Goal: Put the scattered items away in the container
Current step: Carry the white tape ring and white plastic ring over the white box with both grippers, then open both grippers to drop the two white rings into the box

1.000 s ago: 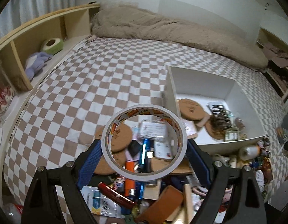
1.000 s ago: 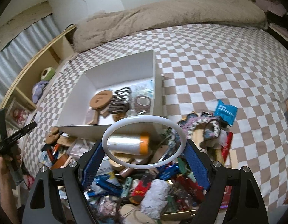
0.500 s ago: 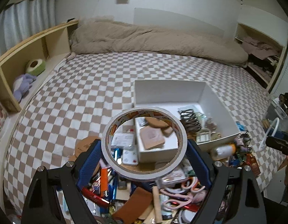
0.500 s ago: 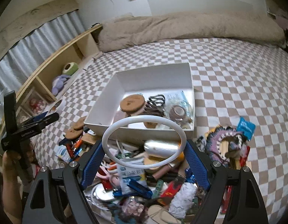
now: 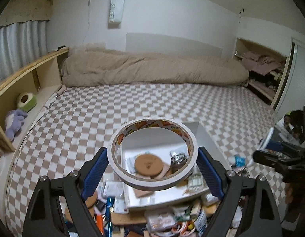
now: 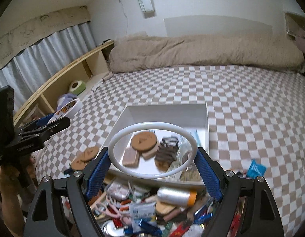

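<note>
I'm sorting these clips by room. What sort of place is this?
Most likely a bedroom. A wide bed with a checked sheet fills the view, a bunched beige duvet lies at its far end, and plush toys sit on a wooden bedside shelf under curtains.

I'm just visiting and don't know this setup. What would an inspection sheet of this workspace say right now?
Surface: checkered bed cover, mostly bare.
Job's things: white box holds cork discs and small items; tape roll and white ring are held up in front of it.
Clutter: mixed pile in front of the box; two cork coasters left of it.
Grippers: left tool clamps the tape roll; right tool clamps the white ring.
Cables: a thin cord hangs on the wall.
Surroundings: beige duvet, wooden shelf, curtain.
</note>
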The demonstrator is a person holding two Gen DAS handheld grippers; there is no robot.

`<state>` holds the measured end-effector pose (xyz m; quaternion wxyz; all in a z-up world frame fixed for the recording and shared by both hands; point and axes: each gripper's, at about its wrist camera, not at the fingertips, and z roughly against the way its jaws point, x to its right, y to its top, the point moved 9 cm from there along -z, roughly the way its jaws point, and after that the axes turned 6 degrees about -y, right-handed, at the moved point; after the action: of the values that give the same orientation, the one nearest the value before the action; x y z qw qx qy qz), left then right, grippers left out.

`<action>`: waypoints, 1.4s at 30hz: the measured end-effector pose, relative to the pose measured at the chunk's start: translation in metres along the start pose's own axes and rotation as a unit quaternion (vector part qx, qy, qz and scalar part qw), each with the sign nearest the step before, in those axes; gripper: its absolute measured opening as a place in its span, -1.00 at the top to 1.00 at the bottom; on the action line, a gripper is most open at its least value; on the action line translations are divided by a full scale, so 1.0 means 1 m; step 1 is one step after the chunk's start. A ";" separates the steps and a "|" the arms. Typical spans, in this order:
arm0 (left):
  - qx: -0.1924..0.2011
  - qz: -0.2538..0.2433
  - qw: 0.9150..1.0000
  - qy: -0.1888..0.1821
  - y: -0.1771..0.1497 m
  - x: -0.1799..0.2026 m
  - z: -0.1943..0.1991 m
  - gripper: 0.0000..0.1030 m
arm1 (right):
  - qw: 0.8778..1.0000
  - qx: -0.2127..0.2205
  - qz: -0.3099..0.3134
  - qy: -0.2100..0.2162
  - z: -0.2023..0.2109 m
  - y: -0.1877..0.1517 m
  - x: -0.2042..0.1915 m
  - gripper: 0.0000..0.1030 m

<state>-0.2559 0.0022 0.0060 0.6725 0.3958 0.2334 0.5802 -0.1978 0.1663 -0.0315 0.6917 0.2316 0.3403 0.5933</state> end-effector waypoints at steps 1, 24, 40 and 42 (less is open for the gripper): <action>0.005 -0.003 1.000 0.001 0.003 0.000 -0.001 -0.73 | 1.000 0.003 -0.002 -0.001 -0.003 0.005 0.000 -0.65; -0.078 0.010 0.997 0.010 -0.041 -0.008 -0.124 -0.73 | 0.996 -0.072 -0.044 -0.034 -0.143 0.012 0.023 -0.65; -0.115 0.008 0.993 0.009 -0.064 -0.009 -0.141 -0.36 | 0.992 -0.097 -0.029 -0.072 -0.171 -0.006 0.033 -0.96; -0.116 0.010 0.993 0.008 -0.064 -0.009 -0.141 -0.36 | 0.993 -0.092 -0.024 -0.071 -0.171 -0.003 0.031 -1.00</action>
<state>-0.3286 0.0300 -0.1286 0.7063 0.3122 0.1662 0.6133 -0.3214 0.1818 -0.1535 0.7465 0.2006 0.2396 0.5874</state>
